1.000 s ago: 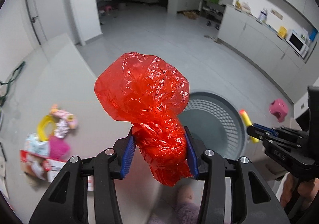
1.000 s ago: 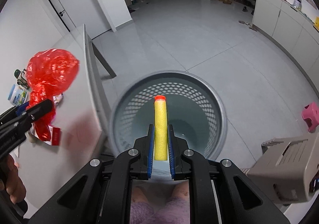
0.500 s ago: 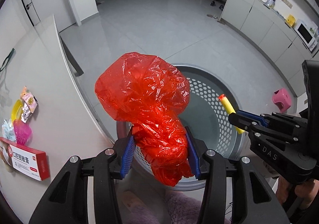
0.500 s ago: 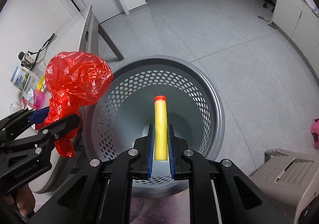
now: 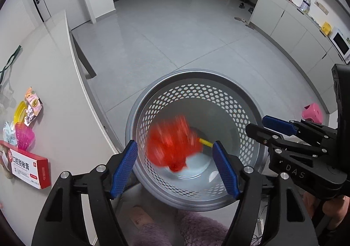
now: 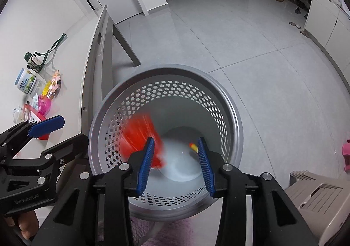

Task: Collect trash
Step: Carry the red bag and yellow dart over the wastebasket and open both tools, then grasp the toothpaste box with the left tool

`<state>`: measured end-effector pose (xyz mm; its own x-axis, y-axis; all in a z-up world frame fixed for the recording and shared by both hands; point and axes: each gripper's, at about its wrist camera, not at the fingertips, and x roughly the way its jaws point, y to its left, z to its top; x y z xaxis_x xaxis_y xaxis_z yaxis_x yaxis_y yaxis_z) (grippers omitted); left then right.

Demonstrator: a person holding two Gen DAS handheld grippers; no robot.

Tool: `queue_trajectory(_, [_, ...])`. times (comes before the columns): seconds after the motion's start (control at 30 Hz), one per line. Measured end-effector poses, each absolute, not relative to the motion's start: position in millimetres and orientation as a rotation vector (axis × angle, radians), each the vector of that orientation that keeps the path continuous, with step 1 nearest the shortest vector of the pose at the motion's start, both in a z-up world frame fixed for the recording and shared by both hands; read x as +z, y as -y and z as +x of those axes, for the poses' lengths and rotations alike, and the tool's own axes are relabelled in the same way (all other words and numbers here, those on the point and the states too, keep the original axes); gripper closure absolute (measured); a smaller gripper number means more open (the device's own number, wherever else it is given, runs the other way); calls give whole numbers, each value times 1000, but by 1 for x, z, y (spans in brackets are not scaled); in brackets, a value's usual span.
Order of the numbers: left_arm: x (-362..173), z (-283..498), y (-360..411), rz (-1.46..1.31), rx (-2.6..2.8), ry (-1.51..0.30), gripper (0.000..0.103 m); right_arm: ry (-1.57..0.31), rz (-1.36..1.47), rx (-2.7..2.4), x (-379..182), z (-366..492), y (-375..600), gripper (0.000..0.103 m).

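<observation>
- Over the perforated grey waste basket (image 5: 198,101) both tongs hang with their jaws spread wide and nothing between them: the left tongs (image 5: 175,166) and the right tongs (image 6: 176,166) each look straight down into the bin.
- Inside the basket a red plastic bag (image 5: 171,144) shows as a motion-blurred smear against the left inner wall — it appears to be in free fall, not resting yet.
- A yellow foam dart (image 5: 205,142) lies lower, near the basket floor; only a short stretch of it shows beside the bag, and in the right wrist view it peeks out just by the right blue pad (image 6: 204,167).
- The tongs sit above the rim and not inside it, which suits a drop: the trash falls clear of the pads.
- On the table (image 5: 63,119) to the left more clutter waits — a red and white box (image 5: 26,168), a pink fan-like item (image 5: 24,136), a yellow ring (image 5: 18,110) and a crinkled snack wrapper (image 5: 32,106), lying close together near the far-left edge.
- My reading: this drop is as good as done, and those table items are the likely next pickups.
</observation>
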<state>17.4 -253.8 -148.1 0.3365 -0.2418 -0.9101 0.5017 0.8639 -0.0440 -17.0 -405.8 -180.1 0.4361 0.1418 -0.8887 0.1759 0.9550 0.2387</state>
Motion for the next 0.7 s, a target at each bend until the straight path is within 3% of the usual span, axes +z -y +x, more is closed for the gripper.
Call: queue_trajectory(0.7, [-106, 25, 202, 166, -349, -1042, 25, -1100, 257, 51, -147, -7, 371, 54])
